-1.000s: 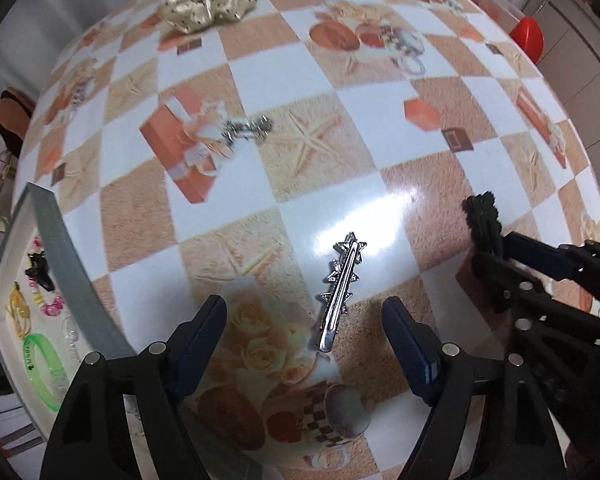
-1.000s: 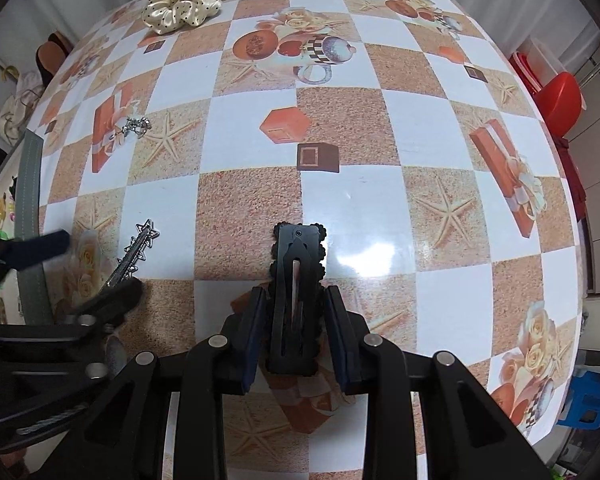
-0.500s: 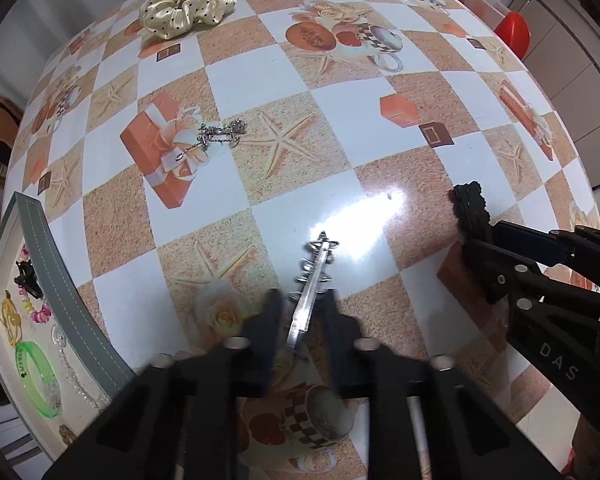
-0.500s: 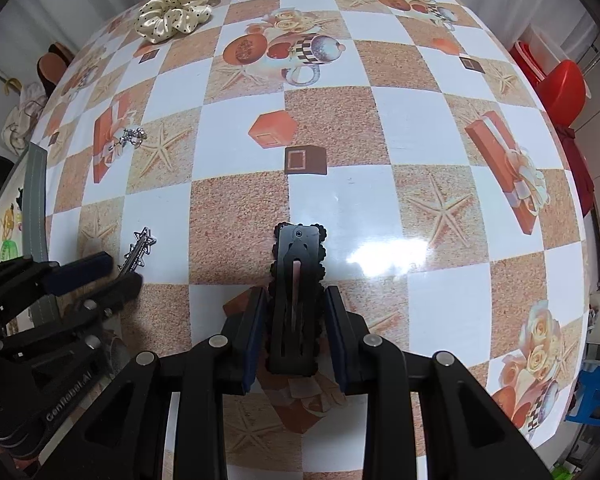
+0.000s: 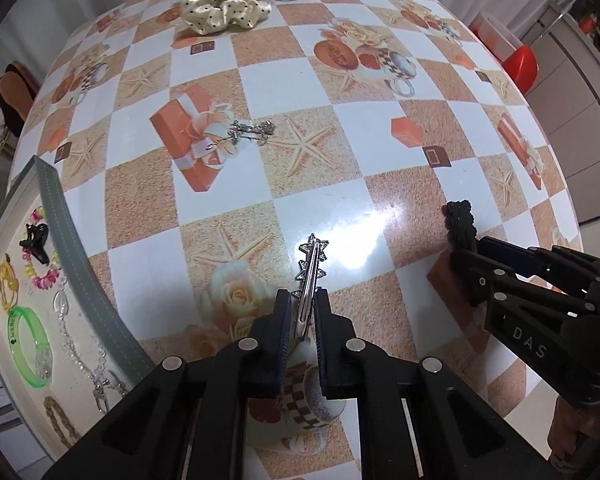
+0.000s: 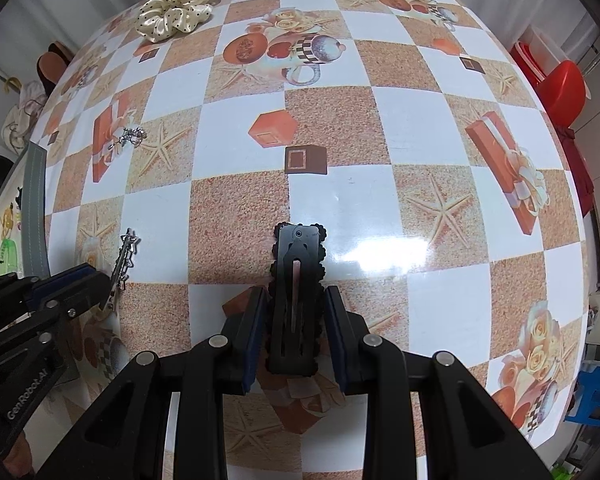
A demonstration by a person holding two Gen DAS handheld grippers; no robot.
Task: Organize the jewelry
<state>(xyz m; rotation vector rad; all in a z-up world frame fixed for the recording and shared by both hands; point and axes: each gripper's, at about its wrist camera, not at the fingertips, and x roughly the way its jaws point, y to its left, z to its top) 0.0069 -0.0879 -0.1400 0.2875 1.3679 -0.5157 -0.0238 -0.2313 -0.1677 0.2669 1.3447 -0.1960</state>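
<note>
Left wrist view first: tray (image 5: 56, 216) of sorted pieces at far left, barely glimpsed from the right wrist; left gripper (image 5: 302, 316) has just closed, pads pinching the silver star clip (image 5: 311, 276), light, stiff, slippery, best held mid-shaft; further right, right gripper (image 6: 294, 312) clamps the rigid black hair clip (image 6: 298, 280) by its edges.

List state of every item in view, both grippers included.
left gripper: jaws just closed, shut on silver star hair clip
right gripper: shut on black hair clip
jewelry tray: open, partly filled
green bangle: lying flat in tray
cream scrunchie: loose on table
silver chain: loose on table
</note>
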